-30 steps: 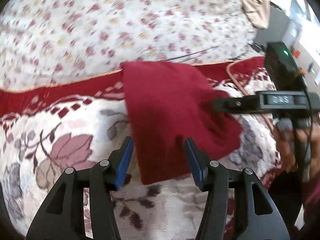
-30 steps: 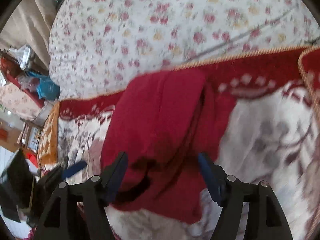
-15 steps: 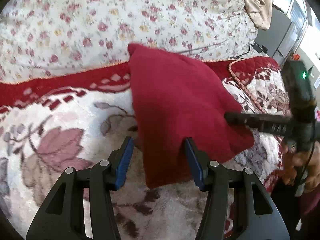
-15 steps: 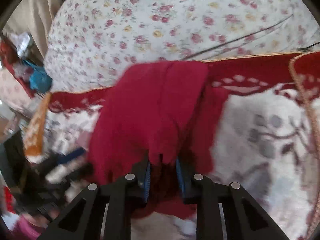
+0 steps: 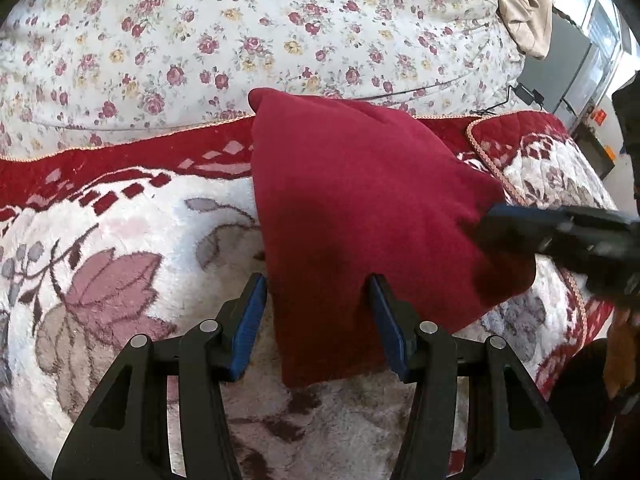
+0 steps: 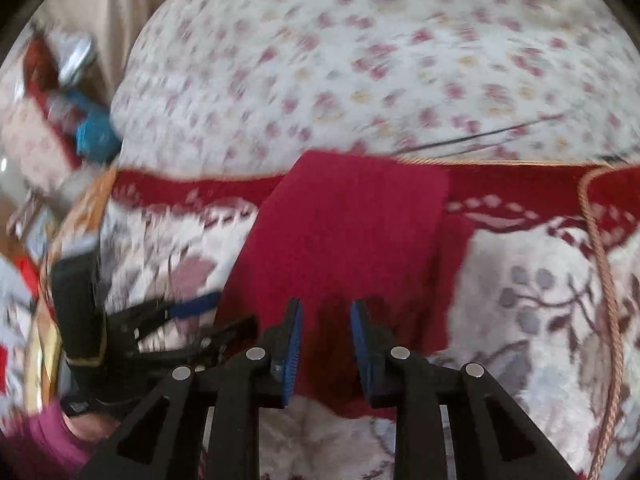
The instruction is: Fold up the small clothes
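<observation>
The red garment (image 5: 360, 216) is a deep crimson piece of soft, matte cloth with a fine fuzzy nap, no print and no visible buttons or seams. It lies folded on a plush blanket (image 5: 120, 248) that is white with mauve and grey leaf figures and a red border edged in pale cord. In the left wrist view the garment forms a long wedge: a rounded corner at the far end reaches up onto the floral quilt (image 5: 240, 32) behind the blanket, and a straight cut edge sits at the near end. A shallow crease runs across its far part. In the right wrist view, which is blurred, it shows 2 layers, an upper panel lying over a wider lower one that sticks out on the right side.

The left gripper (image 5: 318, 320) straddles the near end of the garment with its blue pads standing apart on either side of the cloth; the pads do not press it. The right gripper (image 6: 326, 340) has its jaws drawn narrow after just closing, pinching a bunched fold of the garment's near edge between the blue pads. In the left wrist view that gripper (image 5: 492, 220) reaches in from the right at the cloth's side edge.
</observation>
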Demonstrator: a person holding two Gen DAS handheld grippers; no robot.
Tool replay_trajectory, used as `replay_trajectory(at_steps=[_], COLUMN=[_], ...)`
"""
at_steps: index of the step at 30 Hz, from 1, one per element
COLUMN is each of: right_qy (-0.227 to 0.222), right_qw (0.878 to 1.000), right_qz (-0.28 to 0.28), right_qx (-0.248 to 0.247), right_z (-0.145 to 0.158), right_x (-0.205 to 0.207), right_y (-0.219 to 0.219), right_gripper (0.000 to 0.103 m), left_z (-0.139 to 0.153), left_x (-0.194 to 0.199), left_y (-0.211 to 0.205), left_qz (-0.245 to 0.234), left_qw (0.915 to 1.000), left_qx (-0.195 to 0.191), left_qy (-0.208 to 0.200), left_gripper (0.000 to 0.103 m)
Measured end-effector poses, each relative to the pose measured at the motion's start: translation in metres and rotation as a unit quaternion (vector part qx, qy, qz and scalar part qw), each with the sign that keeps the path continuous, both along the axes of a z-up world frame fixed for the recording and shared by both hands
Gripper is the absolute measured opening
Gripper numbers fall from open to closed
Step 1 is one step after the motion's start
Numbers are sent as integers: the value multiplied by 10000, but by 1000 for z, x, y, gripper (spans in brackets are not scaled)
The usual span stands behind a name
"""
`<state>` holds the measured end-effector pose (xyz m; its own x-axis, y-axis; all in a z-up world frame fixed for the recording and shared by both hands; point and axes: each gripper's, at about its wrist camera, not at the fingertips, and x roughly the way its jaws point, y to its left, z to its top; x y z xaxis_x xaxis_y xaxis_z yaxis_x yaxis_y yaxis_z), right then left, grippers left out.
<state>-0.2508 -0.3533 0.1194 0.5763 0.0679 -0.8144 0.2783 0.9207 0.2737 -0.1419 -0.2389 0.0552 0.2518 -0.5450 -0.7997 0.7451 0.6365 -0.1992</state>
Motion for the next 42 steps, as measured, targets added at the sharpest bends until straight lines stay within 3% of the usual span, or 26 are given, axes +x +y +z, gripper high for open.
replay_trajectory(at_steps=[3, 6, 11, 14, 18, 23, 26, 28, 30, 33, 35, 38, 42], right_qy=[167, 606, 685, 489, 44, -49, 162, 297, 126, 30, 41, 259, 102], right_qw=[9997, 9977, 9965, 9981, 9985, 9971, 9960, 9965, 9971, 9981, 9978, 9969, 9974], right_qz=[26, -125, -199, -255, -362, -629, -804, -770, -749, -587, -575, -708, -716], right_qx=[-179, -277, -434, -281, -419, -426, -368, -139, 100, -168, -319, -221, 28], right_z=[-15, -41, -40, -24, 4, 10, -12, -33, -40, -26, -23, -44, -28], right_x=[1, -7, -20, -28, -21, 4, 21, 24, 15, 7, 3, 4, 0], right_y=[6, -7, -9, -9, -7, -21, -35, -44, -48, -41, -41, -46, -49], right_gripper=[23, 23, 23, 30, 48, 48, 48, 39, 29, 19, 19, 19, 19], left_z=[-1, -3, -1, -2, -2, -4, -5, -5, -5, -3, 0, 8, 17], left_x=[-1, -2, -4, -5, -5, -4, -3, -3, -2, 1, 2, 4, 24], left_y=[-1, -3, -3, -4, -5, -6, -7, -6, -5, -3, -1, 5, 7], left_qz=[-46, -89, -49, -24, -29, -12, -28, -66, -73, -67, -48, -7, 120], left_qw=[10000, 10000, 9999, 9999, 9999, 10000, 10000, 10000, 10000, 9998, 9993, 9979, 9935], left_qx=[10, 28, 69, 65, 71, 56, 44, 55, 33, -105, -272, -534, -825], left_qy=[0, 30, -105, -103, -122, -79, -43, -40, 9, 180, 243, 361, 774], left_gripper=[53, 53, 53, 53, 53, 60, 60, 60, 60, 60, 60, 60, 62])
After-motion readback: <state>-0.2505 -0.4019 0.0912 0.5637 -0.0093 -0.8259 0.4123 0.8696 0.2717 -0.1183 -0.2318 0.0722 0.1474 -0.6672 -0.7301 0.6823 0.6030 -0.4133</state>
